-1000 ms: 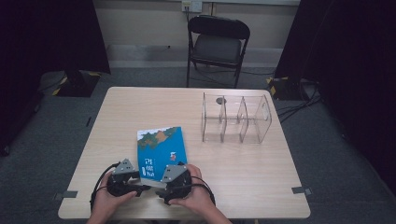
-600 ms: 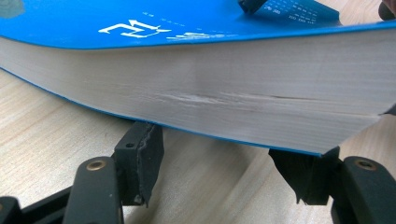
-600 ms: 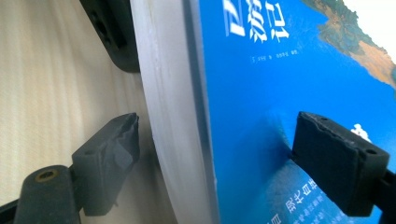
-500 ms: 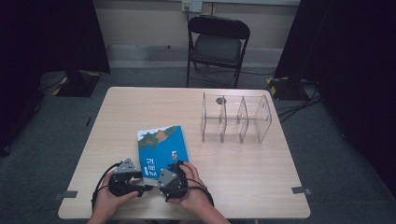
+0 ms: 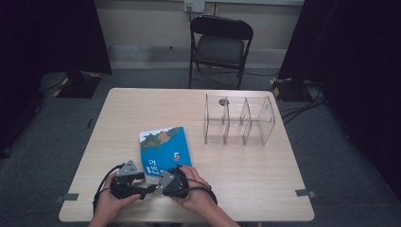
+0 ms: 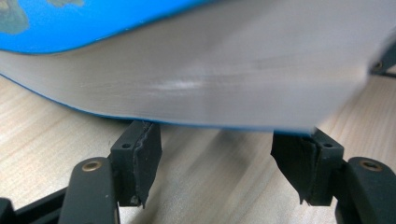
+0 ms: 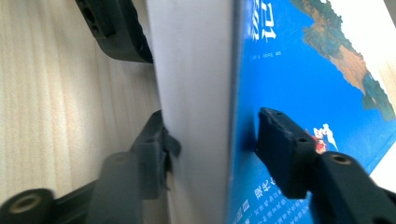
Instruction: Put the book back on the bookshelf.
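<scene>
Moved closer under blue book [image 5: 164,150]: right gripper [image 7: 212,140] clenched on near edge for lifting, left gripper [image 6: 229,154] spread beneath for support.

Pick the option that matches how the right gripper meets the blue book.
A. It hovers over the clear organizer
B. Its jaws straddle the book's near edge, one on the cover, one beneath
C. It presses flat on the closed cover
B: in the right gripper view, the right gripper has one jaw on the blue book's cover and the other under the page block.

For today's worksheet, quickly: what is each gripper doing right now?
Left gripper: open, jaws under the thick blue-covered paperback book.
Right gripper: shut on the book's near edge.
</scene>
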The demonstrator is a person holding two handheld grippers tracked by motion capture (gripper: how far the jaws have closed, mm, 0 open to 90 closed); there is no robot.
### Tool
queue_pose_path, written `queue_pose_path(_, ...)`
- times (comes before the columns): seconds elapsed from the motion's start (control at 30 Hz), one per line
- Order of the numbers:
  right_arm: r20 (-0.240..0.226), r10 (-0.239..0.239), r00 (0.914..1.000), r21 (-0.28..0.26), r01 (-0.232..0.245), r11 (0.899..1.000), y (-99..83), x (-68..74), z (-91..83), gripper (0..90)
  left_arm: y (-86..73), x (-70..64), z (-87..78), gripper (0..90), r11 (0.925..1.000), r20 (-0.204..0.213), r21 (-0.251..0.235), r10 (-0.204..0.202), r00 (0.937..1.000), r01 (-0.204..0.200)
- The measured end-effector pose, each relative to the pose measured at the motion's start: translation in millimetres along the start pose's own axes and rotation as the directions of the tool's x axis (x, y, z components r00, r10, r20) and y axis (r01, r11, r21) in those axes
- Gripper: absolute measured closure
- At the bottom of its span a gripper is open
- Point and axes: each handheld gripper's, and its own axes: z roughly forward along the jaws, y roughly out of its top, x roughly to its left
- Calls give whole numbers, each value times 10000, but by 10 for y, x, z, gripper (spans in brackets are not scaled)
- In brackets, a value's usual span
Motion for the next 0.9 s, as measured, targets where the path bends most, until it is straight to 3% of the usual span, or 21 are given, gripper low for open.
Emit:
queue_pose_path(0.13, -324, 265, 9991, 24, -264, 9996, 4, -64, -25, 529, 9, 2, -40, 325, 9990, -161, 142, 428, 9990, -426)
queue_pose_path(0.2, -426, 257, 9988, 136, -251, 9996, 26, -84, -26, 531, 9, 16, -74, 304, 9961, -448, 338, 824, 9956, -809)
queue_pose_path(0.3, -735, 213, 9971, 466, -179, 9988, 61, -137, -45, 533, -41, 70, -110, 255, 9930, -636, 539, 1082, 9921, -1048)
queue_pose_path(0.43, -971, 339, 9947, 560, -286, 9980, 102, -224, -107, 544, -106, 118, -106, 202, 9906, -831, 878, 1118, 9902, -1045)
queue_pose_path(0.53, -1085, 343, 9935, 612, -278, 9977, 133, -275, -144, 551, -124, 111, -97, 177, 9909, -819, 843, 1116, 9904, -1047)
queue_pose_path(0.57, -1202, 369, 9921, 710, -285, 9971, 161, -326, -178, 555, -125, 124, -122, 166, 9866, -713, 971, 1380, 9879, -1308)
queue_pose_path(0.67, -1338, 375, 9903, 816, -267, 9963, 184, -376, -206, 558, -140, 129, -142, 166, 9854, -691, 927, 1497, 9863, -1431)
queue_pose_path(0.7, -1371, 442, 9896, 889, -322, 9955, 195, -394, -222, 560, -152, 128, -145, 165, 9870, -663, 906, 1389, 9881, -1327)
queue_pose_path(0.8, -1514, 515, 9871, 1106, -349, 9933, 237, -453, -270, 569, -174, 162, -170, 165, 9840, -719, 1051, 1517, 9858, -1437)
queue_pose_path(0.9, -1606, 607, 9851, 1202, -416, 9919, 276, -527, -322, 580, -188, 163, -177, 168, 9898, -698, 872, 1188, 9905, -1126)
